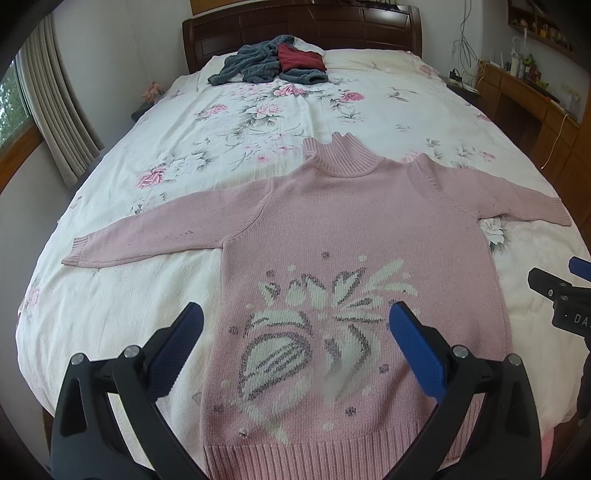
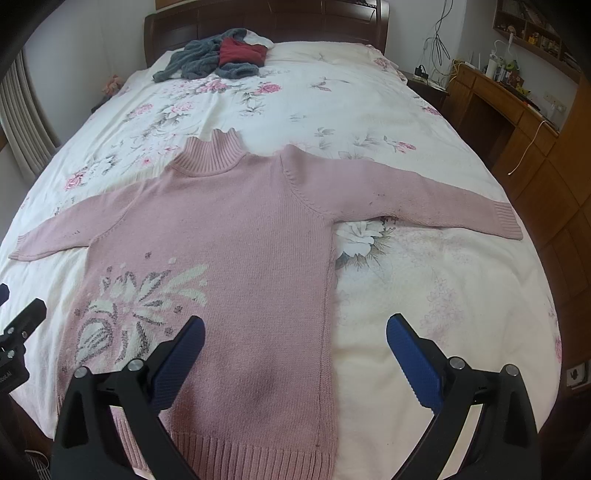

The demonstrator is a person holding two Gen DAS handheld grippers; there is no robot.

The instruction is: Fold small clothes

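Note:
A pink knitted turtleneck sweater (image 1: 332, 221) (image 2: 236, 229) lies flat on the bed, face up, both sleeves spread out to the sides and a white and grey flower pattern on its lower front. My left gripper (image 1: 295, 321) hovers open above the lower front near the hem, its blue pads wide apart. Over the sweater's right side edge, my right gripper (image 2: 295, 332) is open too, with nothing between its fingers. The right gripper also shows at the right edge of the left wrist view (image 1: 565, 291).
The bed (image 2: 424, 277) has a white floral cover. A grey fleece garment (image 1: 255, 61) and a dark red cloth (image 1: 301, 57) lie piled near the dark wooden headboard (image 1: 303, 26). A wooden desk (image 2: 509, 99) stands at the right, curtains (image 1: 55, 96) at the left.

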